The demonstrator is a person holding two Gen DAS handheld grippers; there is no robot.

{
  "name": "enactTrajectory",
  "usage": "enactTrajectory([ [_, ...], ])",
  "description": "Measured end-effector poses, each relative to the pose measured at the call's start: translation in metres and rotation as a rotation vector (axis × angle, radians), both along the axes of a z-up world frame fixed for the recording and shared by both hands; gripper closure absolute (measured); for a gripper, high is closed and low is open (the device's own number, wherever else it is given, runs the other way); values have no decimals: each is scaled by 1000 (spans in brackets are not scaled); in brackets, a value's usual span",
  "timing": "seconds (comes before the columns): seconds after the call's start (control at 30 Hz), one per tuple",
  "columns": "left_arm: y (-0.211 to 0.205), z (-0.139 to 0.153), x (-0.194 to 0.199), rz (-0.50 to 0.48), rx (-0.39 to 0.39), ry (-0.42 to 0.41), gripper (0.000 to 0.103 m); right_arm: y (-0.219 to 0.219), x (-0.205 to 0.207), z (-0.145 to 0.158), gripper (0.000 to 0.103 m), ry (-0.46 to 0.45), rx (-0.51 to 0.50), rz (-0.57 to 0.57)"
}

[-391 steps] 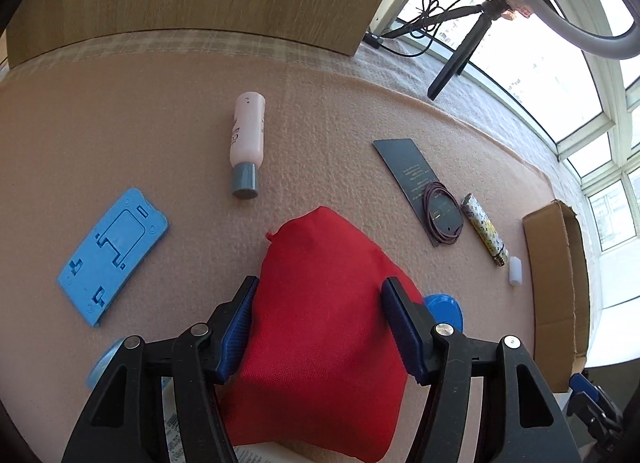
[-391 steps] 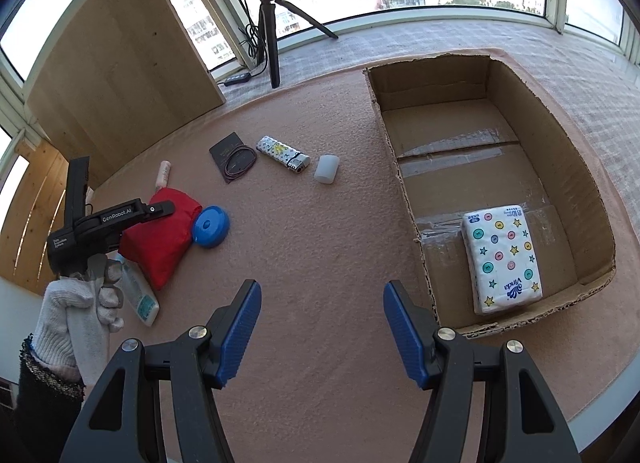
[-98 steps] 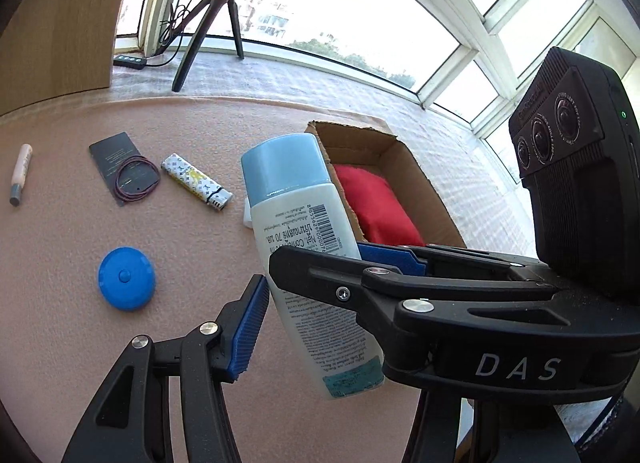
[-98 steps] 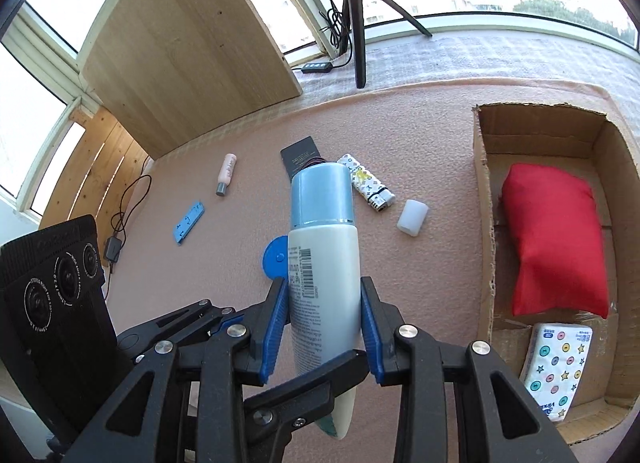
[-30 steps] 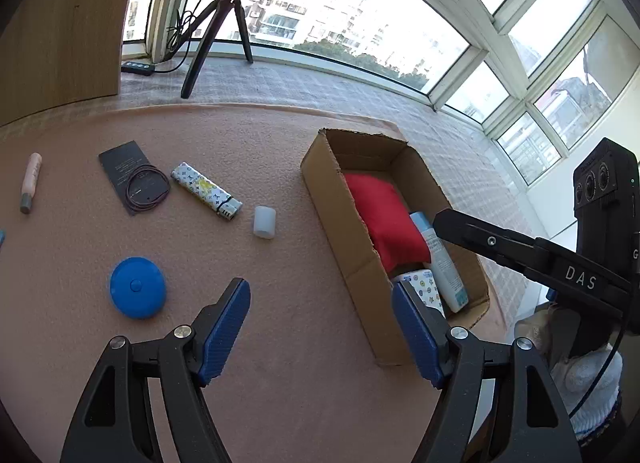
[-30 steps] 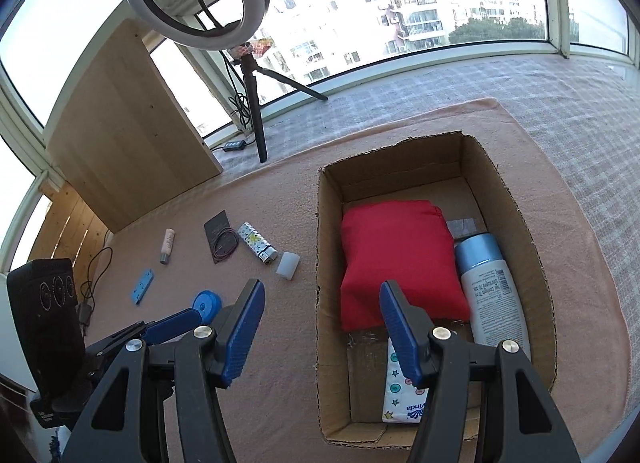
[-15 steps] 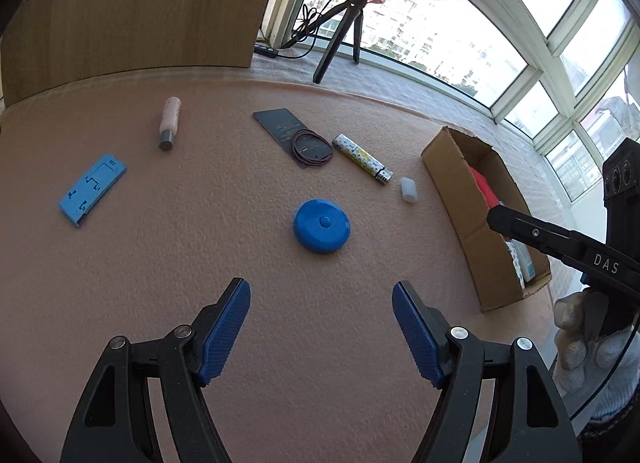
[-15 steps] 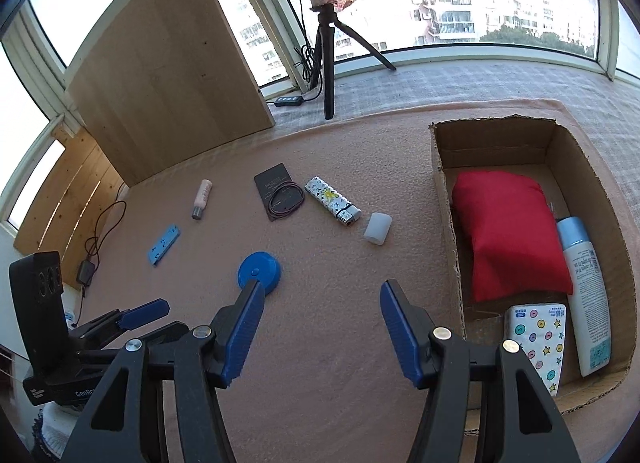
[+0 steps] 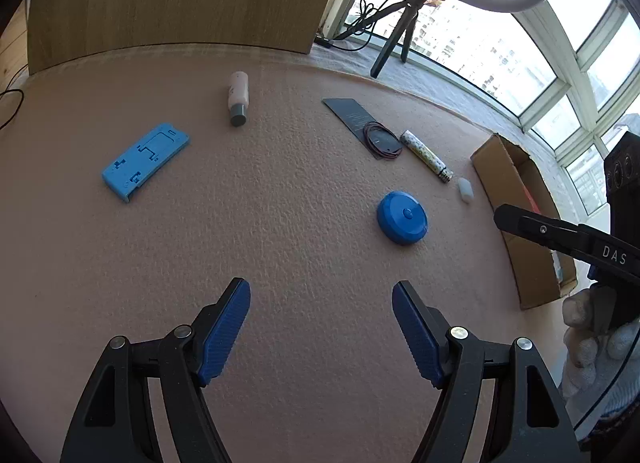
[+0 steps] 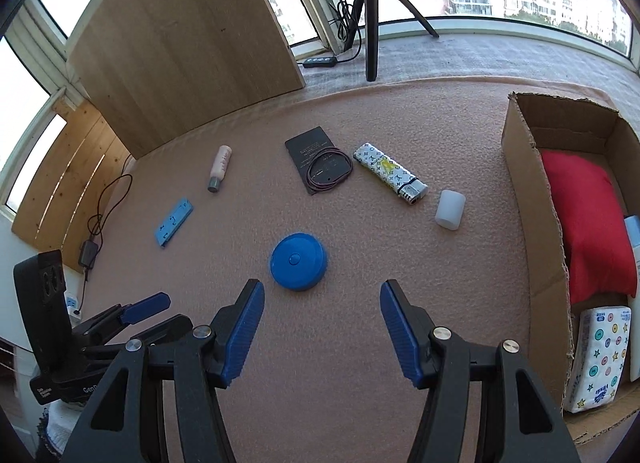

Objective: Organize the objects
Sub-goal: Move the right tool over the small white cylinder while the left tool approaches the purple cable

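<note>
Inside cardboard box (image 10: pixel 524 199): red pouch (image 10: pixel 588 219), tissue pack (image 10: pixel 600 355), white bottle (image 10: pixel 634 303); left claw (image 9: pixel 321 329), right claw (image 10: pixel 322 329) both agape, empty.

My left gripper (image 9: pixel 321 329), lower centre of its frame: black plastic arms, ribbed blue pads (image 9: pixel 224 333), silver screws at the pivots. My right gripper (image 10: pixel 322 333), lower centre of the right wrist frame, is built alike. At the right edge of the left wrist frame, its black body carries white "DAS" lettering, and a white knitted glove (image 9: pixel 592 347) covers my right hand. Lower left of the right wrist frame: a black camera housing.
</note>
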State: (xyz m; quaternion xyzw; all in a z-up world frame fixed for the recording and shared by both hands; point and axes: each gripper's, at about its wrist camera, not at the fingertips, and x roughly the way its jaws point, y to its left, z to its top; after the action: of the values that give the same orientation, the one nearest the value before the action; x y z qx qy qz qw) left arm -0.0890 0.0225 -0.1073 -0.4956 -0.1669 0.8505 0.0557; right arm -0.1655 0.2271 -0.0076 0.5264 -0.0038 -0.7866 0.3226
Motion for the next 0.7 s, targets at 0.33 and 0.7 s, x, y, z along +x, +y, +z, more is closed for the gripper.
enactTrajectory([
  [0.33,-33,7,11,62,10,23,26,-45,-66,6,47,-51,-66,-9],
  [0.7,-55,-2,18,116,36,14,26,-70,-129,-31,58,-87,107,-16],
])
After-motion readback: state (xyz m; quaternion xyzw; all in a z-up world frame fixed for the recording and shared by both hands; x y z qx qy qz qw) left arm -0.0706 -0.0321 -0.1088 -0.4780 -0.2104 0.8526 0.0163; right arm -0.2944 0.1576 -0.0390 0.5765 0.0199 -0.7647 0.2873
